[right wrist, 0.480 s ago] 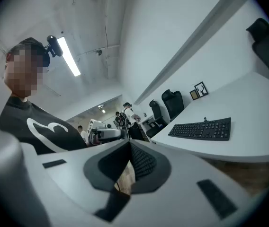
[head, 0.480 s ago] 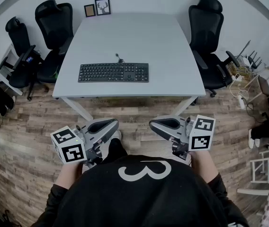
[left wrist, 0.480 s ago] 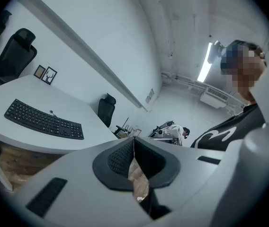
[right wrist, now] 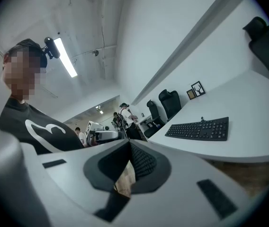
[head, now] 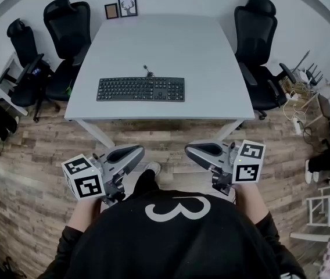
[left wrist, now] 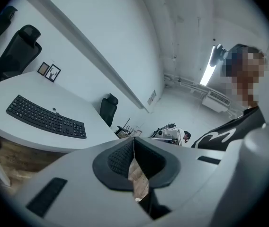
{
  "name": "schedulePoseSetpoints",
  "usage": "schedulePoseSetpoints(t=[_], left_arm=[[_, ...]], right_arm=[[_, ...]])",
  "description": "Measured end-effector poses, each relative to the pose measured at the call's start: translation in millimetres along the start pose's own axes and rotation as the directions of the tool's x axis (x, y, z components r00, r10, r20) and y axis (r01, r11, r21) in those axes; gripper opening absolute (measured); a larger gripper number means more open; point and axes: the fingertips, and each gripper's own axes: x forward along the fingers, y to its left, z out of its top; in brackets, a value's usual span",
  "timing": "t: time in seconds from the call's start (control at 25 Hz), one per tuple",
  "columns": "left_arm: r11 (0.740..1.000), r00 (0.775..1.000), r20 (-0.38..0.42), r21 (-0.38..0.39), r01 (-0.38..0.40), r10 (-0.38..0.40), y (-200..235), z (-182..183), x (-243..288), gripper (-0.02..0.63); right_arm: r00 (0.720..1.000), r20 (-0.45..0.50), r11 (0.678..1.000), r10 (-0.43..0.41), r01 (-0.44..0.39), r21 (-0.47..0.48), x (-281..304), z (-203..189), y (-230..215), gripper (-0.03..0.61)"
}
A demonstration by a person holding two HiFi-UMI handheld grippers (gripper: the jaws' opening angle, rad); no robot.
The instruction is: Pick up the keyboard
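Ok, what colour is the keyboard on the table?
Black keyboard, set against the white table; clearest in the head view.

Keyboard (head: 140, 89) is looking black against a pale grey table (head: 211, 51), chairs (head: 66, 22) are showing black too, floor (head: 31, 167) is showing brown wood planks, cubes (head: 83, 178) are sporting black-and-white squares.

left gripper (head: 135, 153): fingers closed, empty, held level | right gripper (head: 195, 151): fingers closed, empty, held level

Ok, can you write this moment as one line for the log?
stage: reach not begun | keyboard: flat on table, untouched | left gripper: jaws shut, empty | right gripper: jaws shut, empty
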Motion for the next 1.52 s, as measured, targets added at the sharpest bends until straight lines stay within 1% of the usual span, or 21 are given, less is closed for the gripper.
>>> schedulePoseSetpoints(t=[0.12,0.2,0.32,0.48,0.68,0.84,0.96,1.16,1.28,1.4,1.52], left_arm=[[1.0,1.0,0.005,-0.011,0.004,-0.004,3.0,-2.1,1.0,0.017],[1.0,1.0,0.005,-0.023,0.004,-0.004,12.1,3.1,3.2,0.017],[0.999,1.0,0.003,-0.046,-0.01,0.01,37.4,18.2,9.7,0.017],[0.997,0.999,0.038,-0.081,-0.019,0.022,64.8,34.4,16.7,0.017],[0.989,0.998,0.032,-0.135,-0.056,0.061,103.1,40.4,19.1,0.017],[0.988,0.998,0.005,-0.142,-0.058,0.06,130.8,55.4,24.2,0.017],[0.985,0.998,-0.006,-0.163,-0.056,0.056,153.4,68.6,29.6,0.017],[0.985,0.999,-0.002,-0.162,-0.054,0.054,192.2,93.9,36.7,0.017],[0.984,0.998,0.019,-0.17,-0.051,0.054,216.0,111.5,37.8,0.017],[0.983,0.996,0.023,-0.167,-0.082,0.087,240.1,124.5,35.8,0.017],[0.979,0.993,0.018,-0.17,-0.111,0.116,262.4,133.3,31.8,0.017]], right_arm=[[1.0,0.004,1.0,-0.003,0.003,0.012,-0.8,-2.5,-1.7,0.009],[1.0,0.008,1.0,-0.01,0.01,0.026,3.2,2.1,-10.0,0.009],[1.0,0.003,0.998,-0.023,0.023,0.053,14.8,14.1,-32.6,0.009],[0.999,0.009,0.995,-0.038,0.037,0.094,23.0,20.5,-59.9,0.009],[0.998,0.007,0.991,-0.057,0.056,0.125,38.4,24.4,-89.5,0.009],[0.997,0.008,0.987,-0.081,0.079,0.142,55.6,39.8,-118.6,0.009],[0.995,0.008,0.982,-0.102,0.099,0.159,66.9,51.9,-140.3,0.009],[0.991,0.005,0.975,-0.136,0.133,0.177,86.2,68.2,-175.4,0.009],[0.987,0.019,0.969,-0.158,0.152,0.192,97.4,80.3,-195.6,0.011],[0.979,0.039,0.96,-0.198,0.186,0.208,102.9,92.6,-215.6,0.011],[0.969,0.043,0.952,-0.244,0.231,0.201,102.6,102.5,-232.9,0.011]])
